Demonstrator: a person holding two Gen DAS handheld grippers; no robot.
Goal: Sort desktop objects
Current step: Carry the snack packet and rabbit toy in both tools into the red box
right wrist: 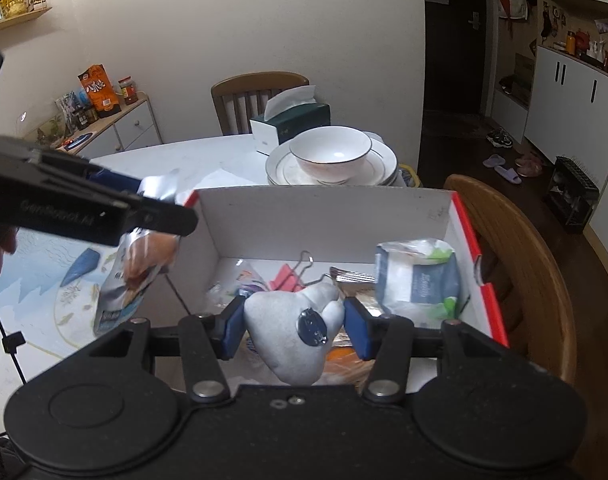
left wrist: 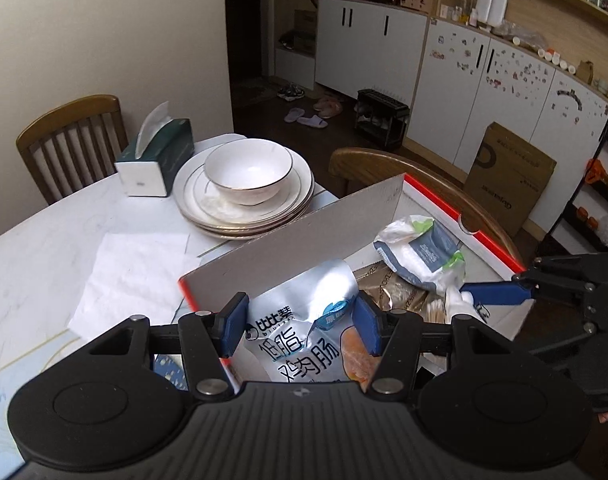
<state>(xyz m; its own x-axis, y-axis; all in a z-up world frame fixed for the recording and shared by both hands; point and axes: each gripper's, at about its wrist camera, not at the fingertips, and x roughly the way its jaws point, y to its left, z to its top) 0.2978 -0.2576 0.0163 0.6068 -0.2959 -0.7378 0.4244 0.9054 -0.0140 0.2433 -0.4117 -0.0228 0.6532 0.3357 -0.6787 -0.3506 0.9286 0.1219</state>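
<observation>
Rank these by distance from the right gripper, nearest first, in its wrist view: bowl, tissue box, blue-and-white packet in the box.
From the right gripper:
1. Blue-and-white packet, just ahead on the right, inside the box.
2. Bowl, beyond the box's far wall, on stacked plates.
3. Tissue box, behind the bowl, slightly left.

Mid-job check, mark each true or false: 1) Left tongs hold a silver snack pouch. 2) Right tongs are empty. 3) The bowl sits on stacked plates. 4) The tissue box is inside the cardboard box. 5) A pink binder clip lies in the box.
1) True: the left tongs are clamped on the silver snack pouch.
2) False: the right tongs grip a grey plush toy.
3) True: the white bowl rests on the stacked plates.
4) False: the tissue box stands on the table, outside the cardboard box.
5) True: the pink binder clip lies inside it.
</observation>
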